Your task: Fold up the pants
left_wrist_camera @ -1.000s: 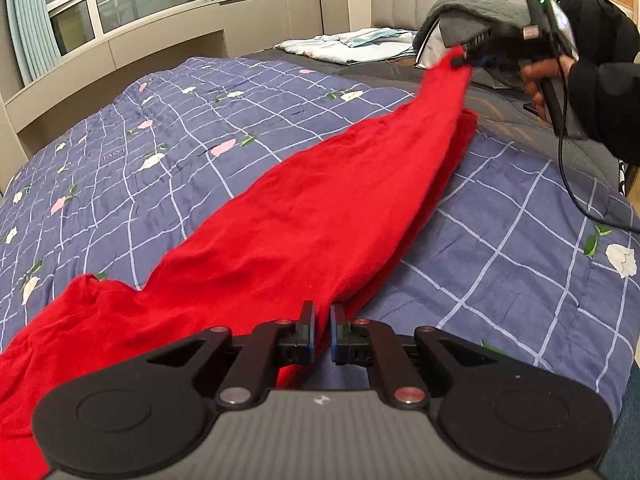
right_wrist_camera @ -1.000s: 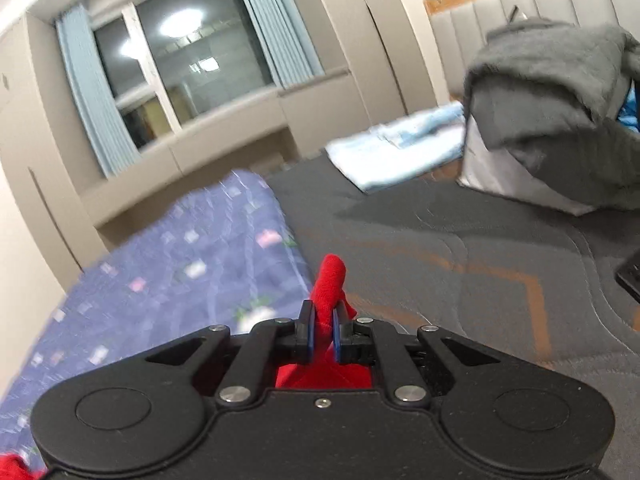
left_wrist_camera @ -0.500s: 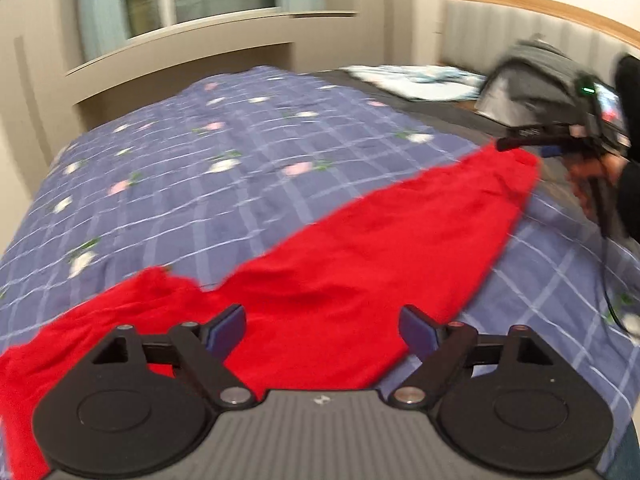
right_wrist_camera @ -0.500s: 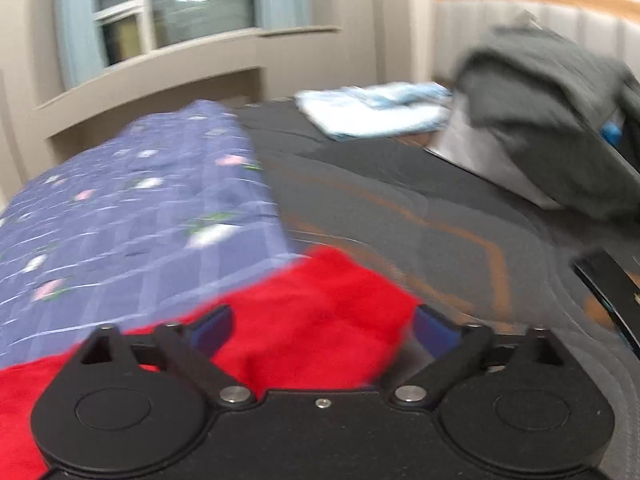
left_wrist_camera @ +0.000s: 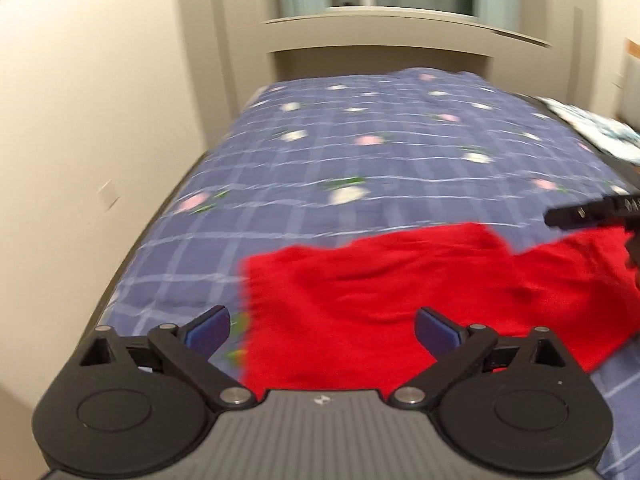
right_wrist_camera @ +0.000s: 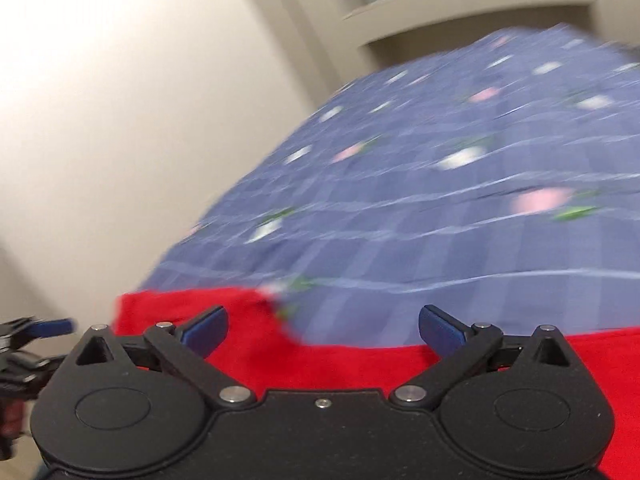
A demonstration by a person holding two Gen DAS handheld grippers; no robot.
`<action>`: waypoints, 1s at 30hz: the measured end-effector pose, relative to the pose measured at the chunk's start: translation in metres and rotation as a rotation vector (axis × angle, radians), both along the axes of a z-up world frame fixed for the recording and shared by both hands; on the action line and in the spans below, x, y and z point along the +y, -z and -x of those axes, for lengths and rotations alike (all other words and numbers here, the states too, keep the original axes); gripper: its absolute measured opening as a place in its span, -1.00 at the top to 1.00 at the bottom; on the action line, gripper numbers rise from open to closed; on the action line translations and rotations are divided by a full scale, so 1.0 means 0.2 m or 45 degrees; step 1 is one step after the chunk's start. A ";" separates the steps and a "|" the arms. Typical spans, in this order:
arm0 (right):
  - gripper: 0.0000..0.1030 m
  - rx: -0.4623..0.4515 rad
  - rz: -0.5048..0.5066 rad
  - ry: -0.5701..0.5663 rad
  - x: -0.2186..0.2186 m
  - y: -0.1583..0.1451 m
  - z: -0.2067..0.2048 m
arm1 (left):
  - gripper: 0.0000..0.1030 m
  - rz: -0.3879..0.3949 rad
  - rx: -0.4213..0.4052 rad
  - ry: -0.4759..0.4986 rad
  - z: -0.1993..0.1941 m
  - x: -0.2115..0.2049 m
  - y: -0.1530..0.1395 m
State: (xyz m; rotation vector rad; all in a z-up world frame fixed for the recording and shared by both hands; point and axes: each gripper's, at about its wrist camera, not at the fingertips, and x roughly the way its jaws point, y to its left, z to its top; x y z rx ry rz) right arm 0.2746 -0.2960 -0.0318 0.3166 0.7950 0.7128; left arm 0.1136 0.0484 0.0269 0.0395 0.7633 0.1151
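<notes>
The red pants (left_wrist_camera: pixel 380 300) lie flat on the blue checked quilt (left_wrist_camera: pixel 380 152), blurred by motion. My left gripper (left_wrist_camera: pixel 322 330) hovers over their near edge with its jaws opening wide; the cloth lies below them and no pad touches it. The right gripper (left_wrist_camera: pixel 592 214) shows as a dark bar at the right edge, above the pants. In the right wrist view the pants (right_wrist_camera: pixel 360 360) run across the bottom, and my right gripper (right_wrist_camera: pixel 322 330) stands open above them, holding nothing. The left gripper (right_wrist_camera: pixel 40 326) appears at the far left.
A cream wall (left_wrist_camera: pixel 100 120) runs along the bed's left side. A window ledge (left_wrist_camera: pixel 400 24) stands past the far end of the bed. A light blue cloth (left_wrist_camera: pixel 592 128) lies at the far right. The quilt's flowered surface (right_wrist_camera: pixel 480 200) stretches beyond the pants.
Both grippers were shut on the red pants and have let go and opened wide. Both views have swung left toward the wall. The pants now lie on the quilt.
</notes>
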 end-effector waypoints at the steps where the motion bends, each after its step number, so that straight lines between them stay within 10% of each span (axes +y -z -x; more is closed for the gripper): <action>1: -0.93 0.014 0.004 -0.044 0.08 0.00 -0.01 | -0.96 0.018 0.001 -0.032 0.01 0.06 0.01; 12: -0.51 0.093 0.116 -0.154 0.39 0.00 -0.04 | -0.71 0.397 0.026 0.042 -0.03 0.45 0.26; 17: -0.46 0.119 0.135 -0.134 0.37 0.01 -0.04 | -0.42 0.394 0.111 0.080 -0.13 0.43 0.30; 21: -0.36 0.126 0.141 -0.137 0.38 0.02 -0.04 | 0.21 0.428 0.229 0.033 -0.16 0.43 0.35; 25: 0.13 0.116 0.161 -0.127 0.40 0.02 -0.04 | 0.70 0.417 0.198 0.000 -0.13 0.41 0.32; 30: 0.25 0.098 0.073 -0.087 0.39 0.01 -0.07 | 0.81 0.362 0.090 -0.005 -0.05 0.36 0.12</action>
